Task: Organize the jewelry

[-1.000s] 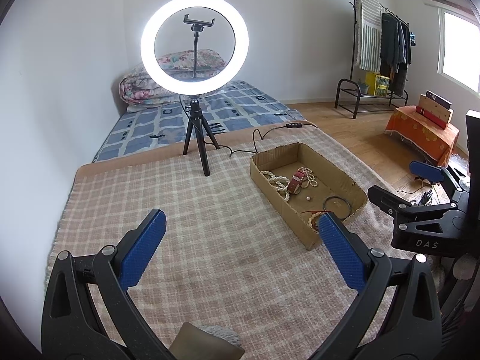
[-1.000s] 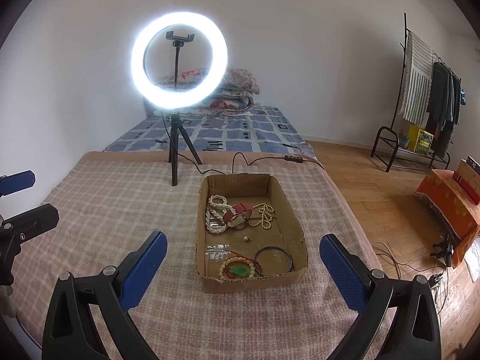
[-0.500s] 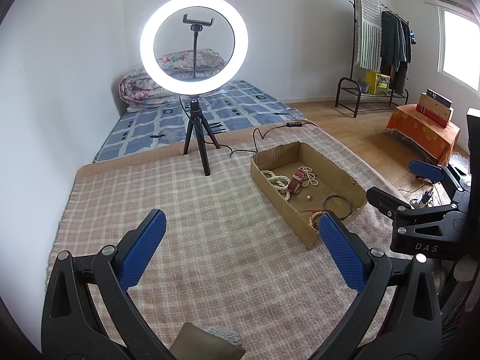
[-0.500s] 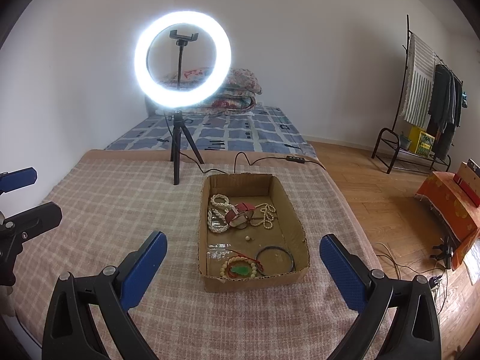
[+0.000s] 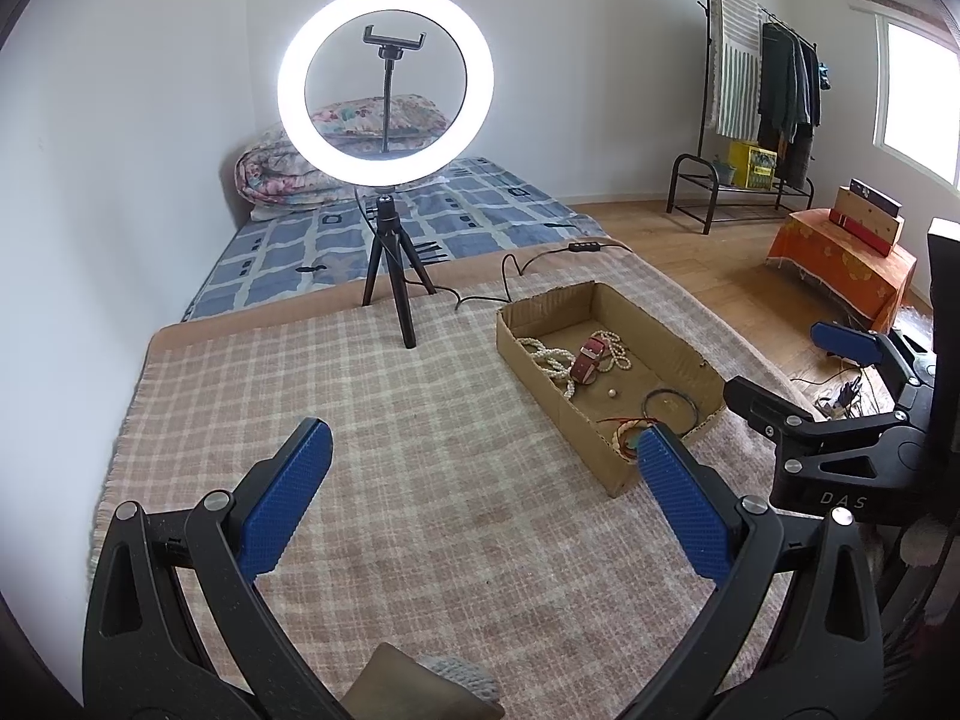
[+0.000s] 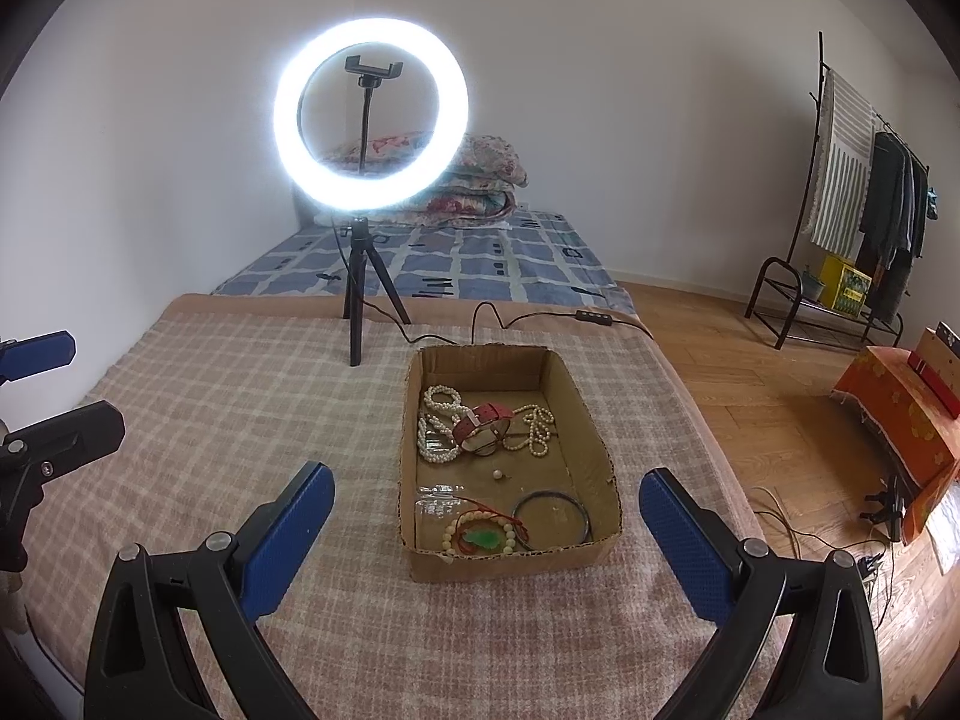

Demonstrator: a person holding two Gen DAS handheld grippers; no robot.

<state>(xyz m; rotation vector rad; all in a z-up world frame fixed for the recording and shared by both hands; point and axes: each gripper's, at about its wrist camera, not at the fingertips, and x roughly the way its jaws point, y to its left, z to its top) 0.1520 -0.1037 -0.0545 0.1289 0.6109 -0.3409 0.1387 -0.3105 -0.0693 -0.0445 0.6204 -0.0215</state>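
1. Left gripper [image 5: 480,468]: held above the checked blanket [image 5: 372,408], left of the cardboard box [image 5: 654,324]; blue pads spread wide apart; nothing between them; also seen at the far left edge of the right camera's view [image 6: 42,390], well apart from the box.
2. Ring light [image 6: 371,114]: lit, standing on a black tripod [image 6: 360,300] at the far edge of the blanket, left of the box; empty phone clamp inside the ring; black cable [image 6: 498,318] running right behind the box's far wall.
3. Box: open-topped, resting on the blanket, directly ahead of the right gripper [image 6: 486,516]; holding all the jewelry visible.
4. Inside the box, far-left part: white pearl strands [image 6: 441,420] heaped together; red watch strap [image 6: 483,420] lying across them; smaller string of beads [image 6: 537,429] just to its right.
5. Middle of the box floor: single small pearl [image 6: 497,473], lying apart from the rest.
6. Near-left corner: bead bracelet with a green stone [image 6: 483,534] and red cord; just right of it a dark bangle [image 6: 555,516], flat on the cardboard.
7. Right gripper: hovering near the box's near wall; pads spread wider than the box; holding nothing.
8. Far right: clothes rack [image 6: 864,204] on the wooden floor; orange-draped stand [image 6: 894,414] nearer.
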